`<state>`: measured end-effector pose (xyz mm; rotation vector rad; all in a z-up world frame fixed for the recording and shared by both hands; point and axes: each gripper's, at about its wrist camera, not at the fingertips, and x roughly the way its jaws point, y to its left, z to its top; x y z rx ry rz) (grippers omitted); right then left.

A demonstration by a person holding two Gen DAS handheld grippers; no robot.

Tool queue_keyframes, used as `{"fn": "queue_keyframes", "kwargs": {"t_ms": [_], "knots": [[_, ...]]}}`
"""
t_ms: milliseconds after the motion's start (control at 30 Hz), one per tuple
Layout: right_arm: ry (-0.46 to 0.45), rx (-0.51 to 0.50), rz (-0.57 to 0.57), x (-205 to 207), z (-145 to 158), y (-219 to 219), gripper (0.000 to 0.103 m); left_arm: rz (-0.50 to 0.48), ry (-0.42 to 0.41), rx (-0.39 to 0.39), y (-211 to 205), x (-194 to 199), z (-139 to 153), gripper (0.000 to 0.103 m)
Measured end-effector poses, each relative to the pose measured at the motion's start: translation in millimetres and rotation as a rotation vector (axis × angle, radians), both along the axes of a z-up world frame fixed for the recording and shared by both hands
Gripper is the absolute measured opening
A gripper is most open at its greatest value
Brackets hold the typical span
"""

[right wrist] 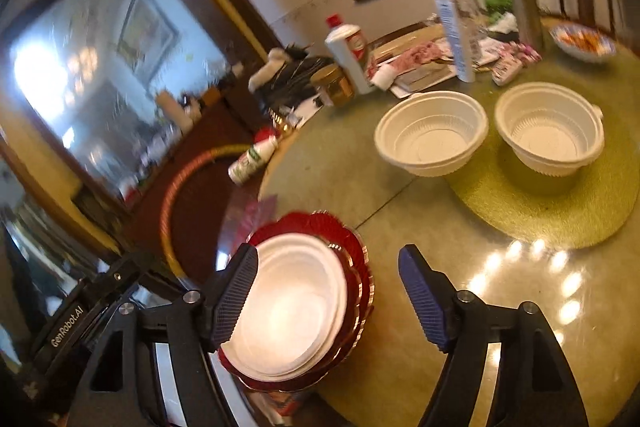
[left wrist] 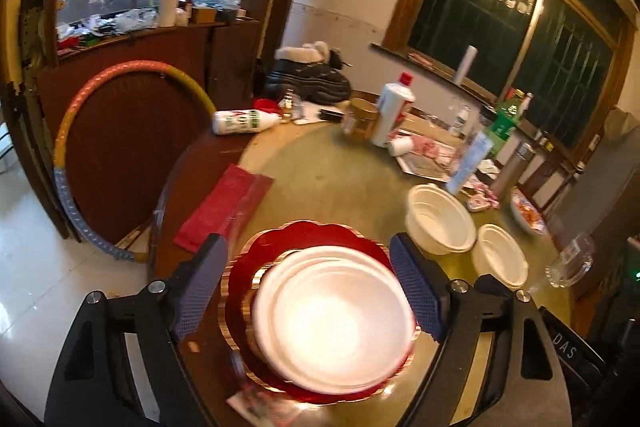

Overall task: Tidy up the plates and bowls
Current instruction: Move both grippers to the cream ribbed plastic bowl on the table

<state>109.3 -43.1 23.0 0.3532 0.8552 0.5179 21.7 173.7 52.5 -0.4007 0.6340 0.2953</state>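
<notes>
At the left, near the table's edge, a stack of white plates sits nested on scalloped red plates with gold rims, the smaller white ones centred on the wider red ones so that the pile stands steady; this looks like the gathered part of the job. The left gripper hangs above that stack with its fingers spread wide on either side of it, pressing on nothing, which reads as a release with the plates left to rest on their own. In the right wrist view the same stack lies low and left, and the right gripper has its fingers well apart too, with only bare tabletop and the stack's right rim between them. Further right, two white bowls stand upright and apart, one on the bare table and the other on a round green mat; they are not yet nested, so they are probably what remains to be gathered. Behind them bottles, a jar and papers crowd the far side, which would explain why the stacking is done on the near, open part.
</notes>
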Motion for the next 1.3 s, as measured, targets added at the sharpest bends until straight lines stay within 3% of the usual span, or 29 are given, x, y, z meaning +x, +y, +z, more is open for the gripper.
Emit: {"fn": "queue_keyframes", "kwargs": {"t_ms": [267,500,967,1100,1167,1300], "knots": [[0.131,0.1,-0.105,34.0,-24.9,-67.5,0.076,-0.15,0.109,-0.082,-42.7,63.1,-13.6,0.084],[0.197,0.148,-0.149,63.0,-46.8,-101.1,0.077,-0.212,0.206,-0.098,-75.1,115.6,-31.5,0.084],[0.284,0.166,-0.171,144.2,-68.5,-81.8,0.077,-0.115,0.341,-0.128,-88.3,218.9,-68.8,0.084],[0.334,0.179,-0.188,168.1,-80.9,-74.5,0.07,-0.115,0.386,-0.134,-95.6,236.6,-82.3,0.083],[0.338,0.159,-0.192,175.5,-83.3,-69.5,0.064,-0.094,0.392,-0.137,-95.6,242.7,-88.1,0.084],[0.35,0.117,-0.216,185.5,-89.9,-64.2,0.061,-0.058,0.417,-0.154,-90.0,251.0,-98.0,0.084]]}}
